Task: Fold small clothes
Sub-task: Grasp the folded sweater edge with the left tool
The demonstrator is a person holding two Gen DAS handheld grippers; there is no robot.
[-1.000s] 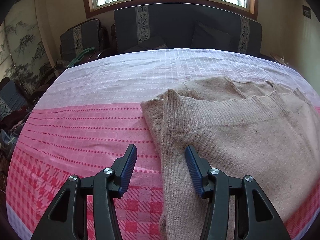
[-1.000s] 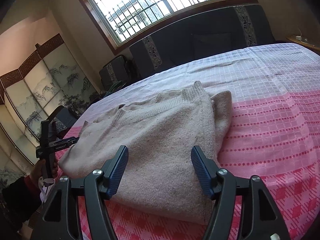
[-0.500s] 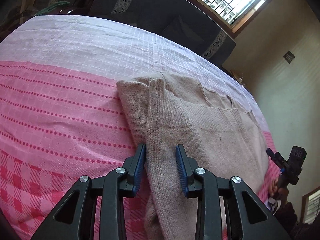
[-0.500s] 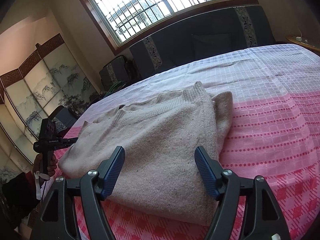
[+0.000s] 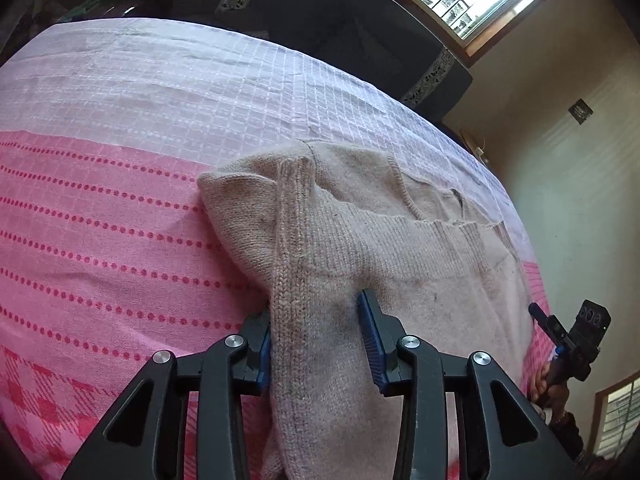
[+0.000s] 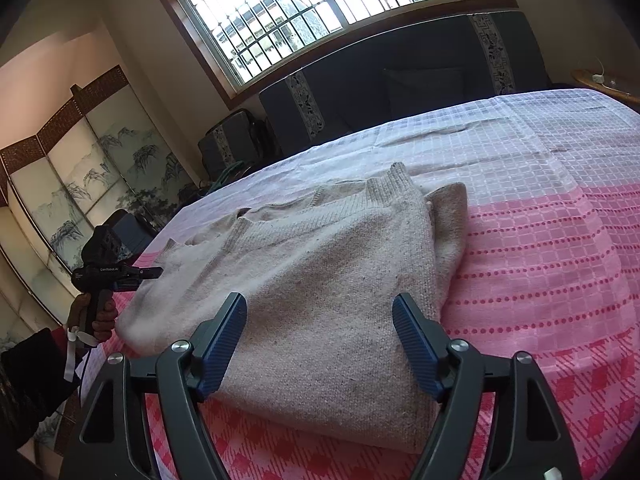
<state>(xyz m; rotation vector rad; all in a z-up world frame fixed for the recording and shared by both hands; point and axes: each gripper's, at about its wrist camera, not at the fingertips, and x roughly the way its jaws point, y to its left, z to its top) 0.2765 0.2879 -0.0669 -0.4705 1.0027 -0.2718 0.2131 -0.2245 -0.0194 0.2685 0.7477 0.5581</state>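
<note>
Beige knit sweater (image 5: 400,248), folded into a thick rectangle, flat on a pink-and-white checked cloth (image 5: 100,220), lying mostly on the pink dotted band with the neckline end reaching onto the pale checked part. Ribbed neckline and cuff at the far end, a sleeve tucked under along one long side. Left gripper (image 5: 316,332) low at the near end of one long edge, jaws set on either side of a raised ribbed fold of the sweater and pinching it: one blue pad half hidden behind the knit, the other pressed into the fabric, with the gap between them filled by wool. Fold pulled up into a ridge running away from the jaws toward the far corner. Right gripper (image 6: 320,344) over the opposite long side, jaws spread wide and holding nothing, blue pads clear of the knit, with the near edge of the sweater showing between and below them. Seen from the right wrist view, left hand (image 6: 94,316) wrapped around the left gripper's handle at the sweater's far-left edge, white strap dangling from the wrist. Seen from the left wrist view, right hand (image 5: 552,384) on the other handle beyond the sweater. Behind the cloth, a dark sofa (image 6: 400,72) with patterned strips, a barred window (image 6: 320,0) above it, and a painted folding screen (image 6: 80,184) to the side.
</note>
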